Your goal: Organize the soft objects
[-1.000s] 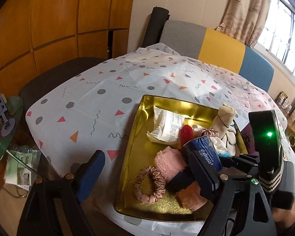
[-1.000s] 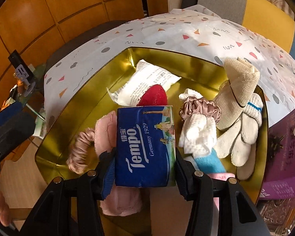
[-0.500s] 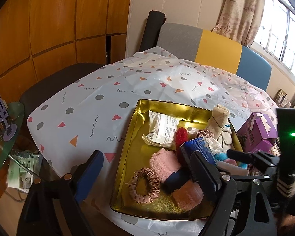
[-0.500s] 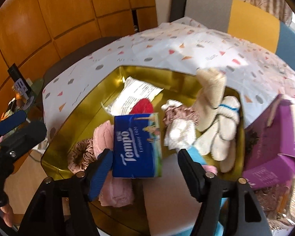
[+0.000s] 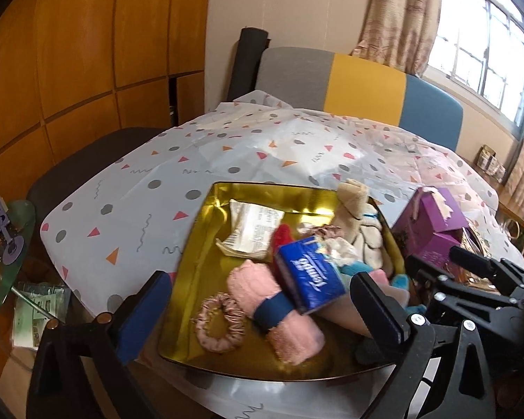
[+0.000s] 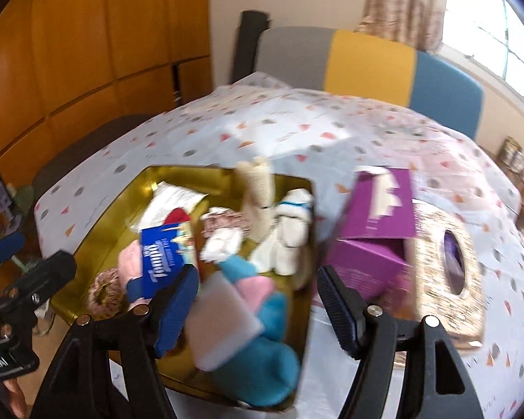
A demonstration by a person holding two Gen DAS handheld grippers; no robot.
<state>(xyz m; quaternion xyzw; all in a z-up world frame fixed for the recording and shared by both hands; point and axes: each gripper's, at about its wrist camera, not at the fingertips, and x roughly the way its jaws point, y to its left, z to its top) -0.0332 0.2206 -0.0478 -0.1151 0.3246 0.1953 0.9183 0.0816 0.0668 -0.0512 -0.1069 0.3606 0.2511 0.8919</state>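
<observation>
Surface (image 5: pixel 227 160) with a dotted, triangle-print cloth carried a gold tray (image 5: pixel 192 272) at lower centre of the left wrist view, holding the blue tissue pack (image 5: pixel 311 276) propped on a pink towel roll (image 5: pixel 279 317), beside a scrunchie (image 5: pixel 220 321) and socks (image 5: pixel 353 209). Left gripper (image 5: pixel 262 314) fingers had just been opening, wide apart, holding nothing. Right gripper (image 6: pixel 258 303) fingers were spread with nothing clamped, blurred; purple box (image 6: pixel 373 230) right of the tray.

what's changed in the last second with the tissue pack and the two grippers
The right gripper let go of the blue tissue pack: its jaws have just been opening and it pulled back, nothing between them now. The pack lies tilted on the pink towel roll in the gold tray. The left gripper has just been opening too, empty. The scrunchie, socks and purple box stayed put.
</observation>
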